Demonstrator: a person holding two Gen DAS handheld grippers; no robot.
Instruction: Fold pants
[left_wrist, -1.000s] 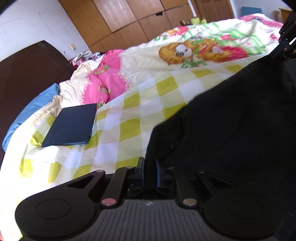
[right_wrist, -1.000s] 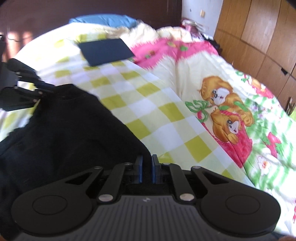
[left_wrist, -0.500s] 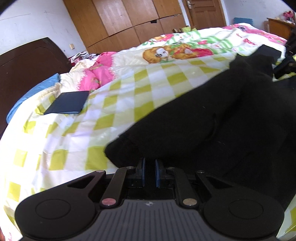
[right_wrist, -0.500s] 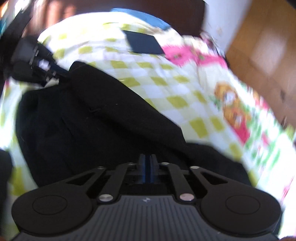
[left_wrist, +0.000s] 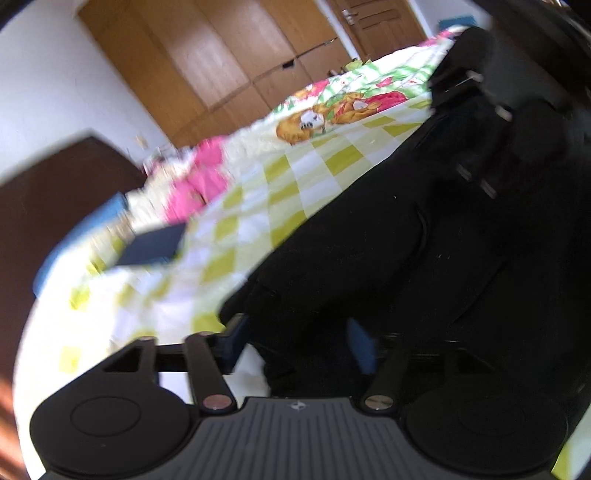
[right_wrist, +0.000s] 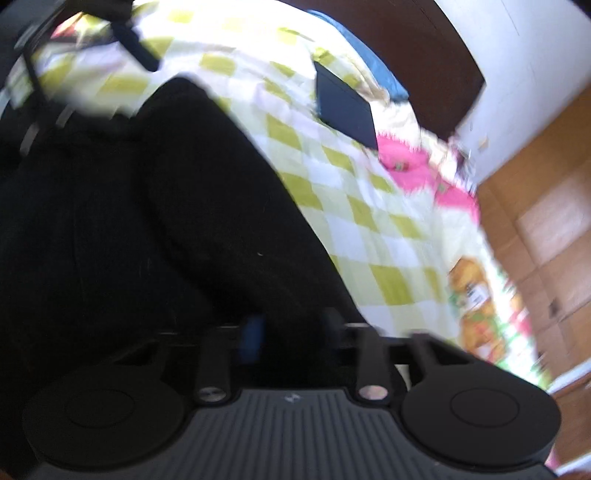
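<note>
The black pants (left_wrist: 424, 236) are lying in a rumpled, doubled-over heap on the bed (left_wrist: 258, 206), covering the near side of its checked yellow-and-white quilt (right_wrist: 362, 229). The left gripper (left_wrist: 301, 343) is hanging low over the near edge of the heap with its blue-padded fingers (left_wrist: 232, 343) standing well apart; black cloth is bunching up in the gap between them, but neither pad is pressing on it. The right gripper (right_wrist: 291, 330) is sitting over the other end of the heap, its two fingers (right_wrist: 253, 338) also spread apart, with cloth lying in and under the gap and nothing being squeezed. Each gripper is showing in the other's view as a dark blurred shape at the far end of the pants: the right one at the upper right of the left wrist view, the left one at the upper left of the right wrist view. Both views are smeared with blur. Beyond the pants, toward the head of the bed, a dark flat case (right_wrist: 345, 107) is lying on the quilt, well apart from the cloth. Just past it a pink blanket (left_wrist: 195, 181) is bunching up and a blue pillow (right_wrist: 369, 70) is resting against the dark headboard (right_wrist: 424, 51). A cartoon bear print (left_wrist: 325, 114) is showing on the far side of the quilt, and wooden wardrobe doors (left_wrist: 229, 62) are standing behind the bed.
</note>
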